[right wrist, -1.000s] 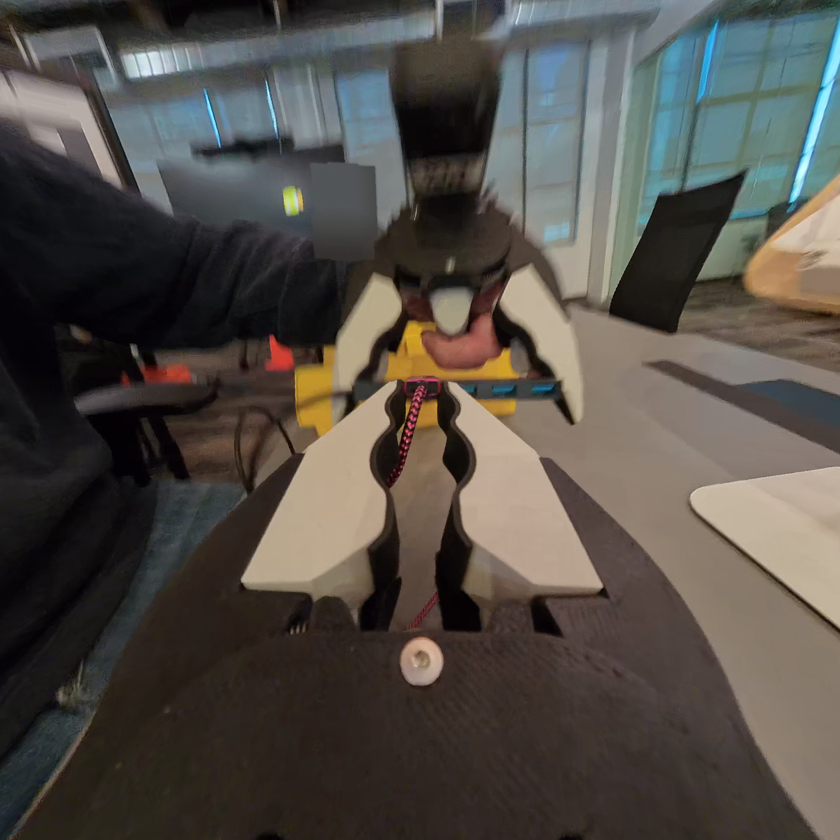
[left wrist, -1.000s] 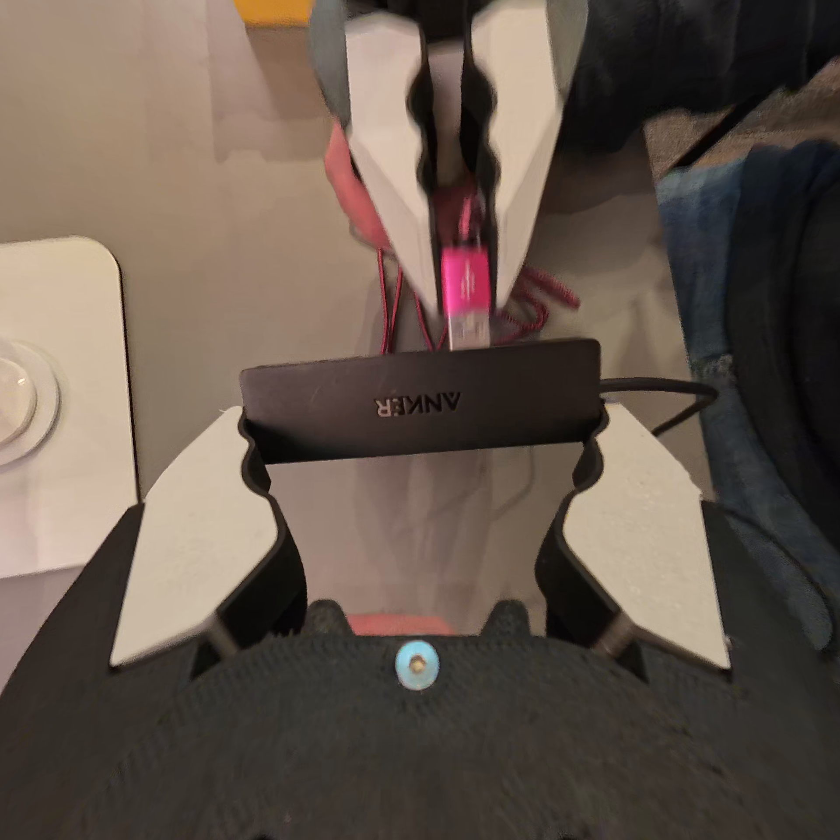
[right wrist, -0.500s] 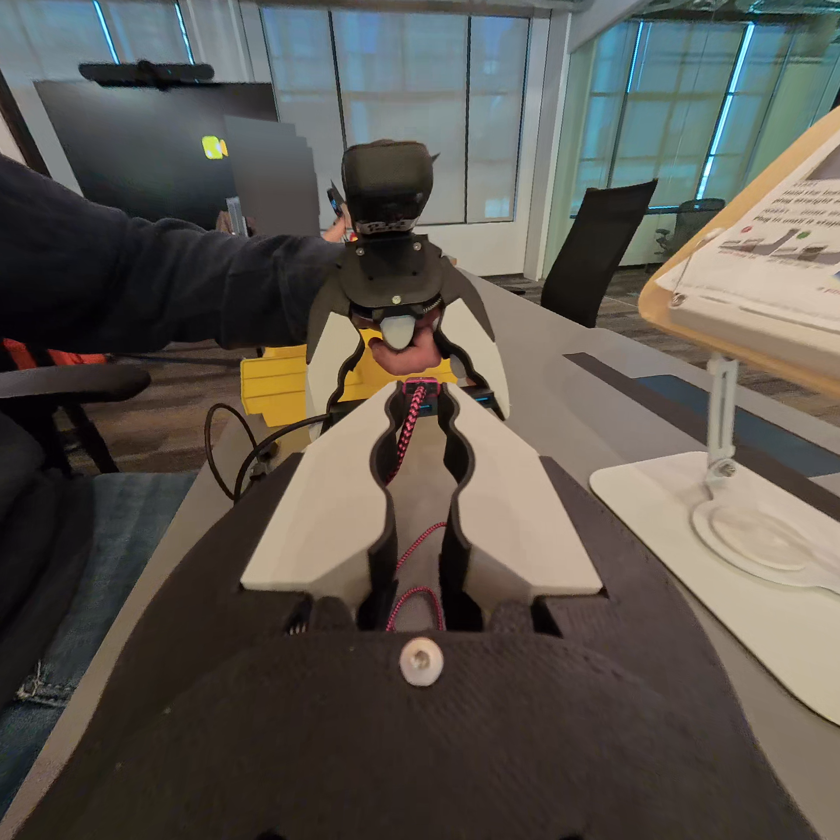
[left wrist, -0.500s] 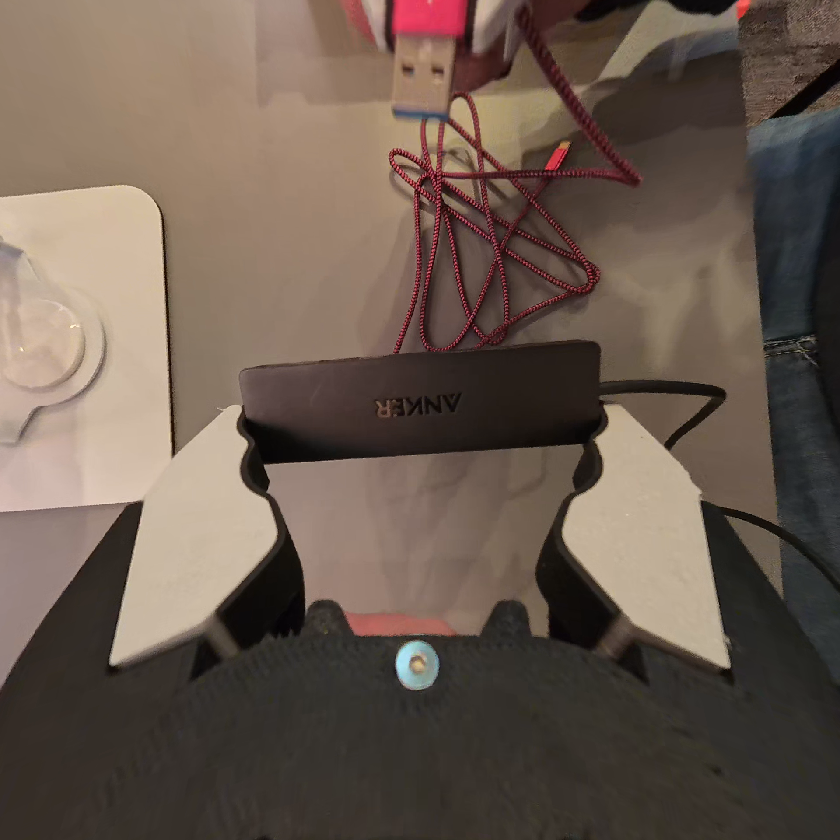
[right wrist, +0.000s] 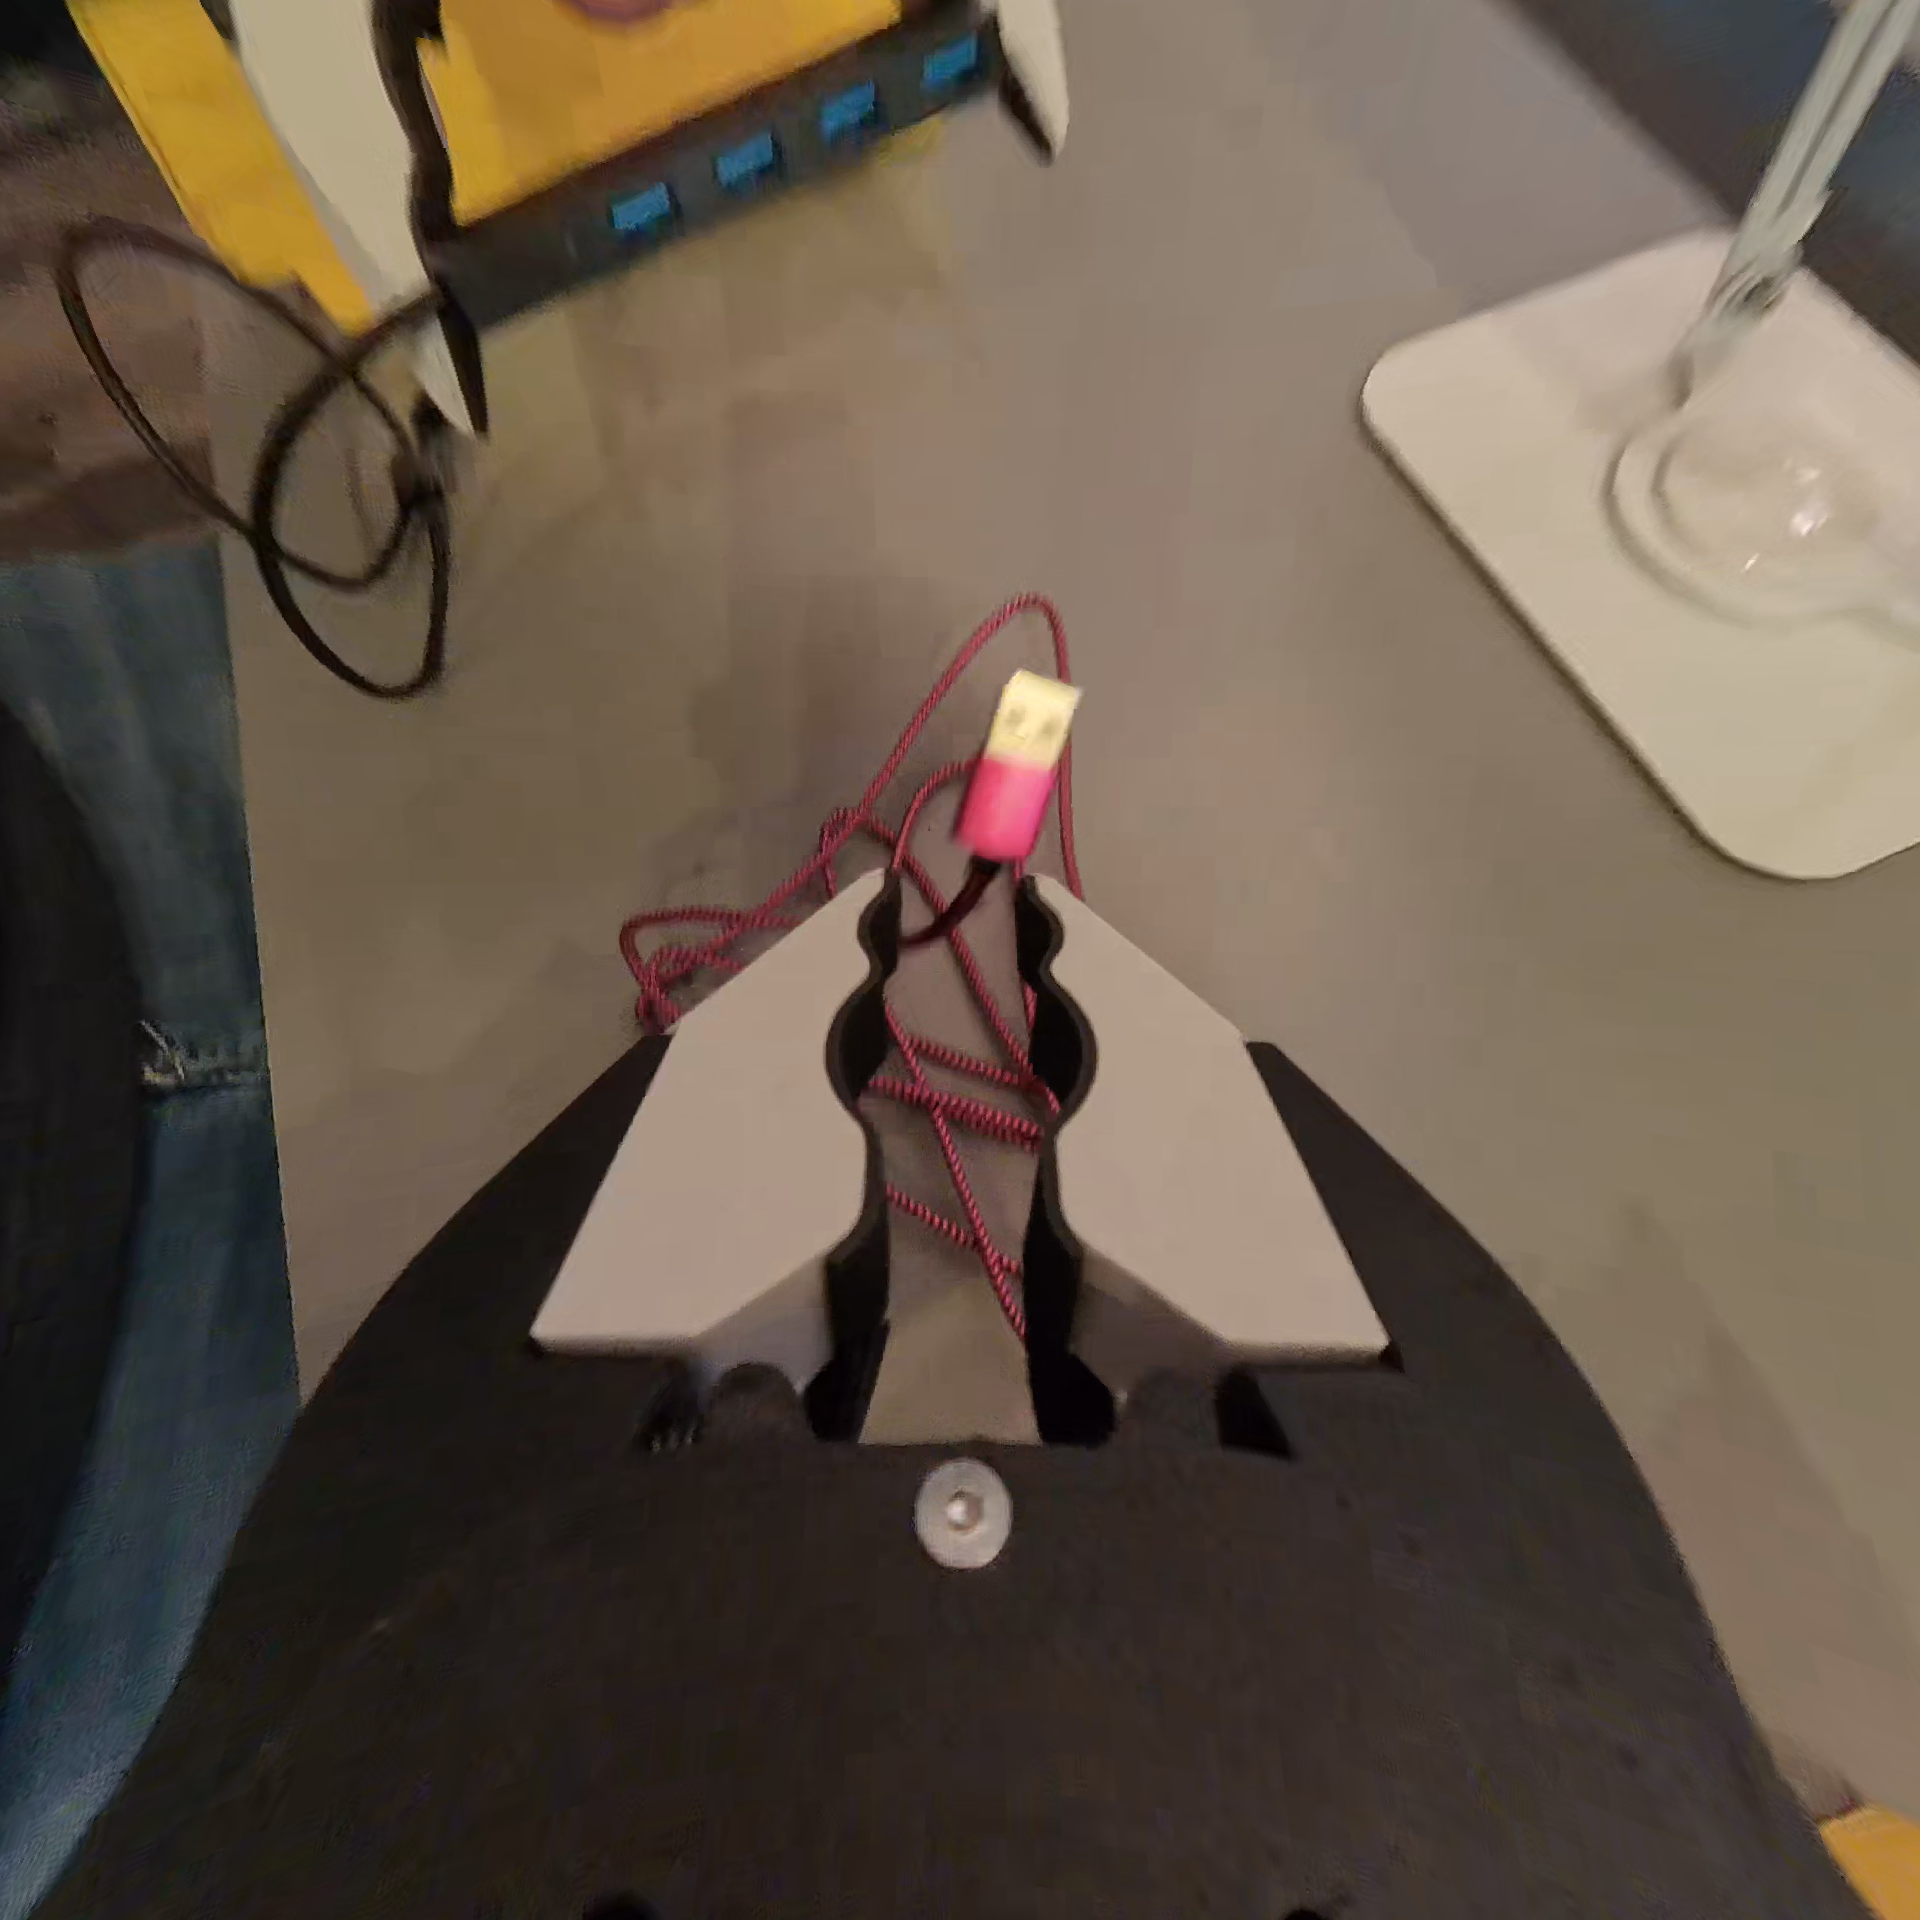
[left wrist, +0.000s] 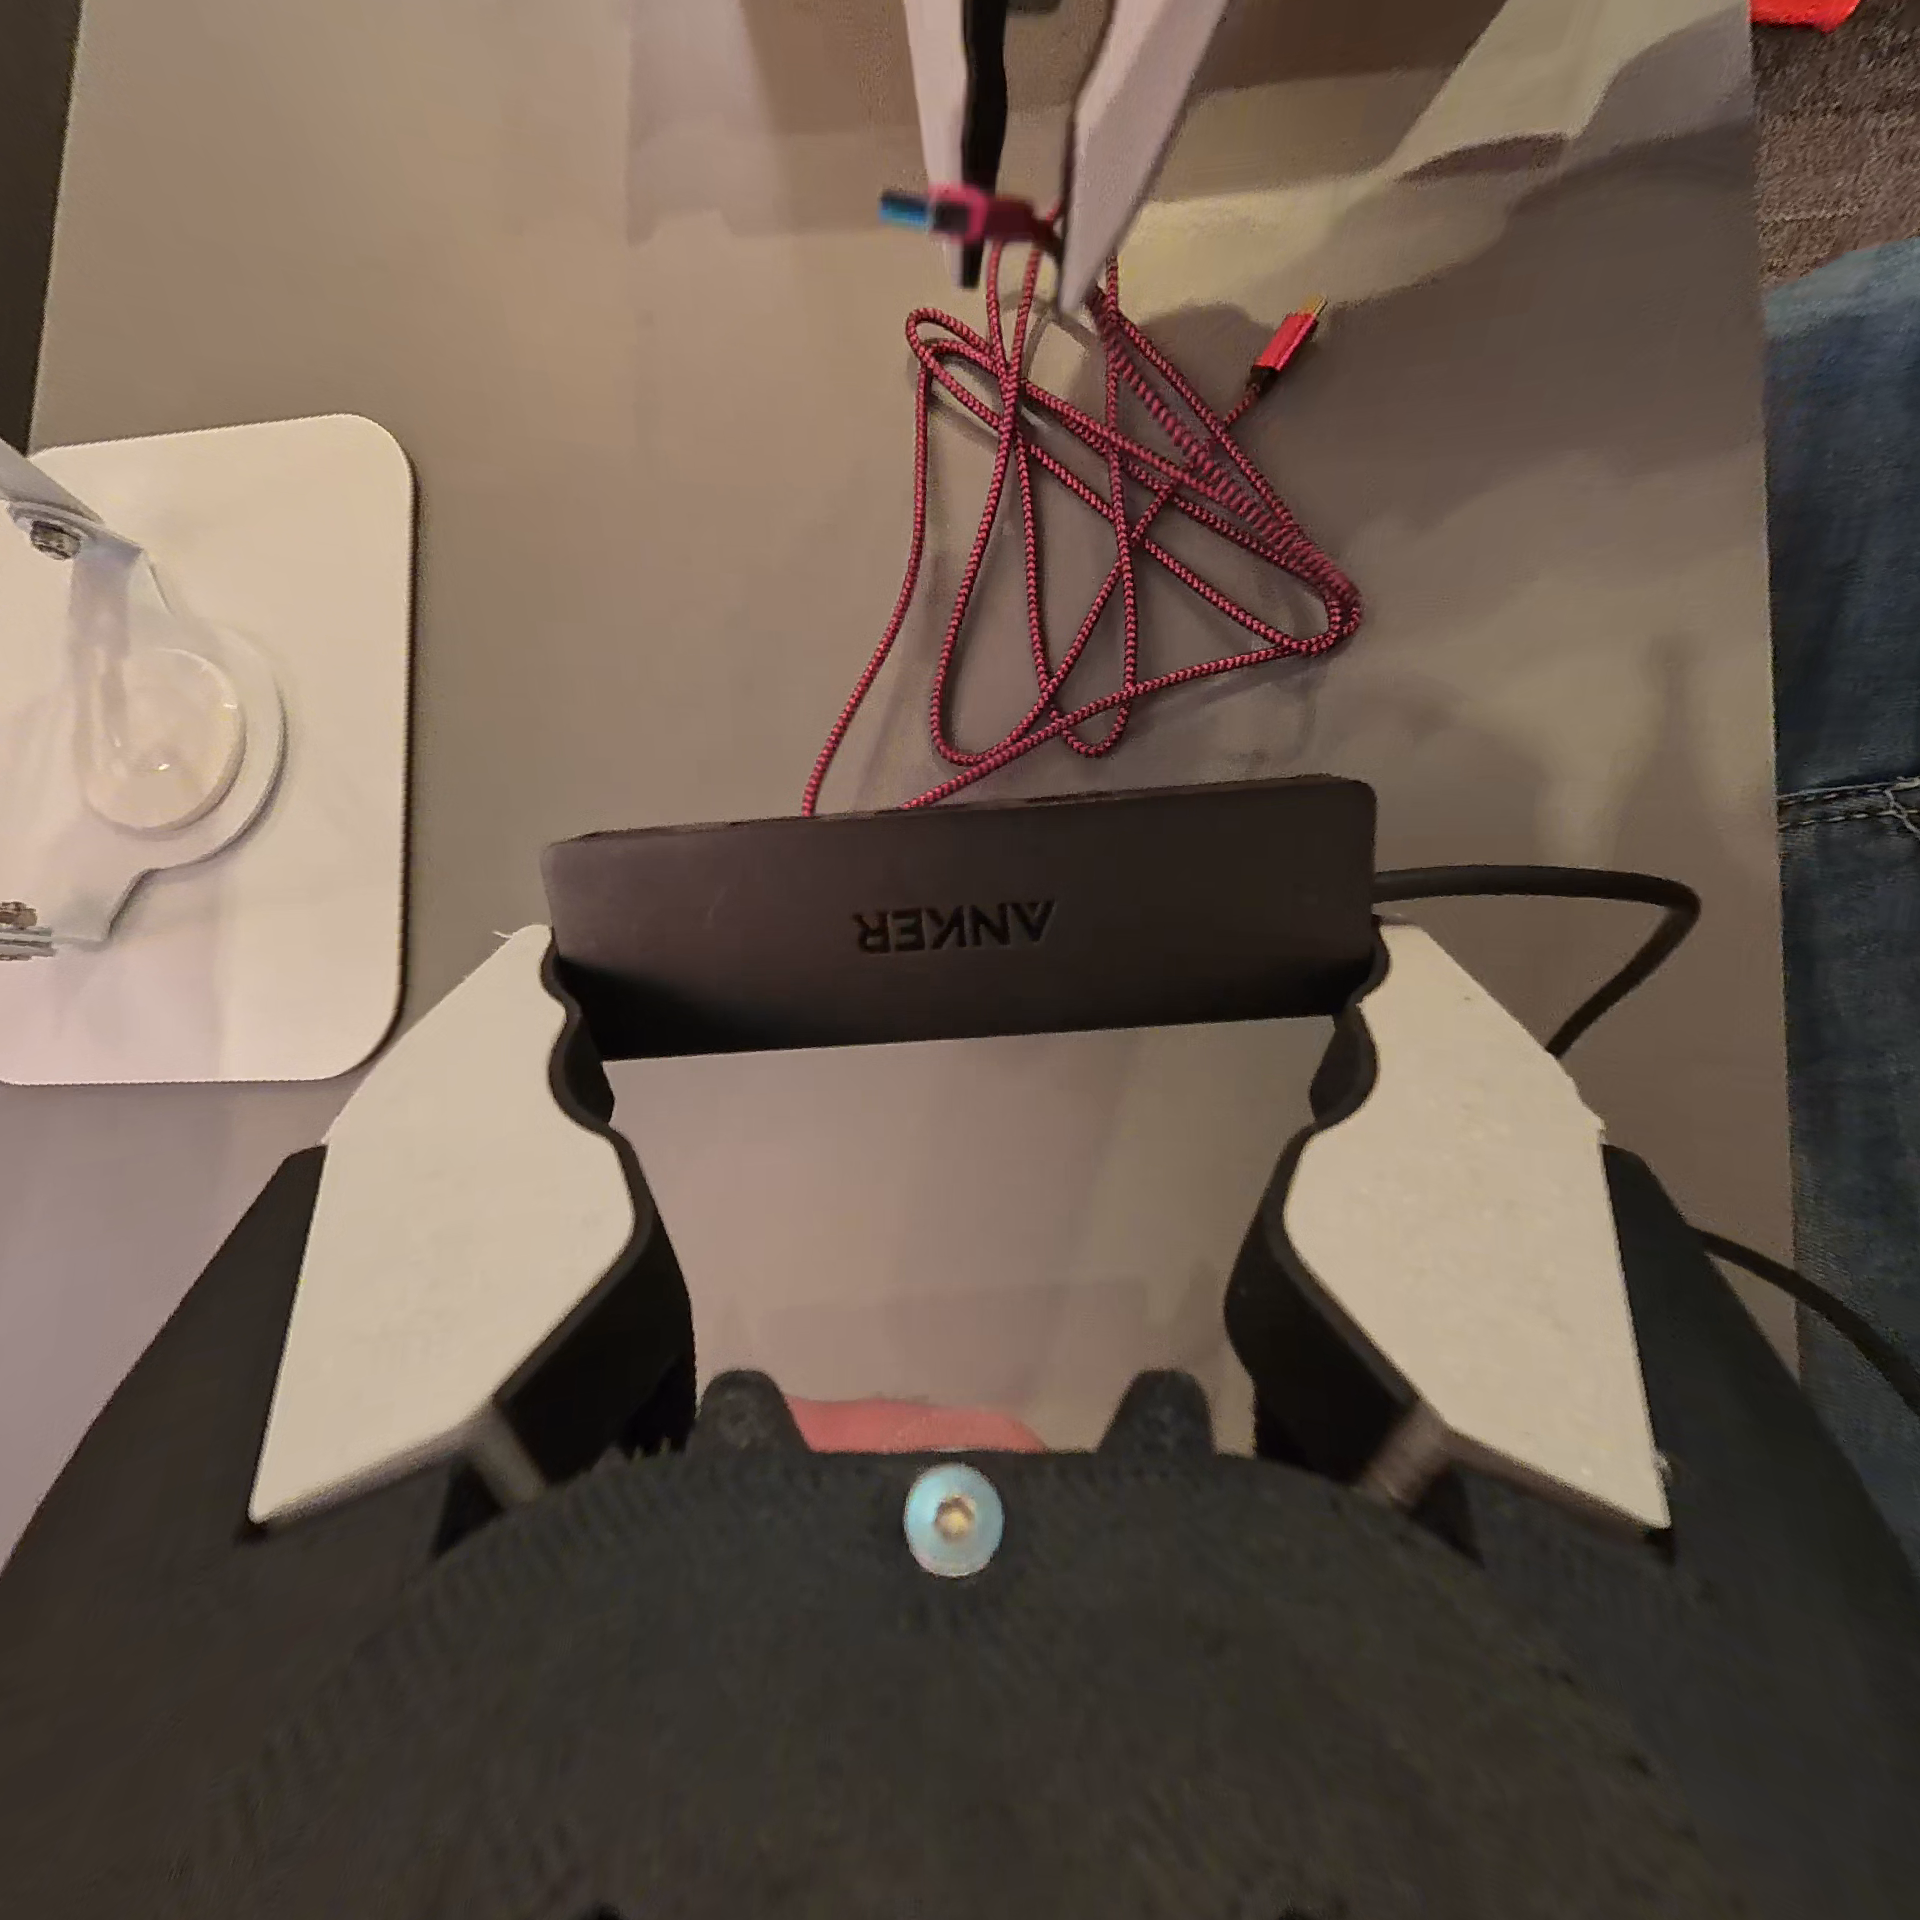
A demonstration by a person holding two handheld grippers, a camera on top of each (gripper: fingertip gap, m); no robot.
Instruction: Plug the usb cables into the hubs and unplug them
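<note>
My left gripper (left wrist: 961, 951) is shut on a black USB hub (left wrist: 961, 914) and holds it by its two ends above the grey table; the hub's blue ports (right wrist: 746, 161) show in the right wrist view, all empty. My right gripper (right wrist: 961, 888) points down at the table beyond the hub, jaws a little apart. The pink USB plug (right wrist: 1013, 779) sits tilted just past its fingertips, out of the grip, with only its thin cable neck in the gap. The pink braided cable (left wrist: 1122, 582) lies in a loose pile on the table, its small red end plug (left wrist: 1288, 343) to the right.
A white stand base with a clear post (left wrist: 208, 727) sits left of the hub, and also shows in the right wrist view (right wrist: 1662, 520). The hub's black lead (left wrist: 1558, 914) loops off the table edge. A person's jeans leg (left wrist: 1849, 623) is beside the table. A yellow box (right wrist: 623, 94) is behind the hub. The grippers' ends are close to 15 cm from one another.
The right gripper pulled the pink plug out of the hub, drew back and tipped down toward the table. The plug slipped out past its fingertips. The left gripper kept holding the hub.
</note>
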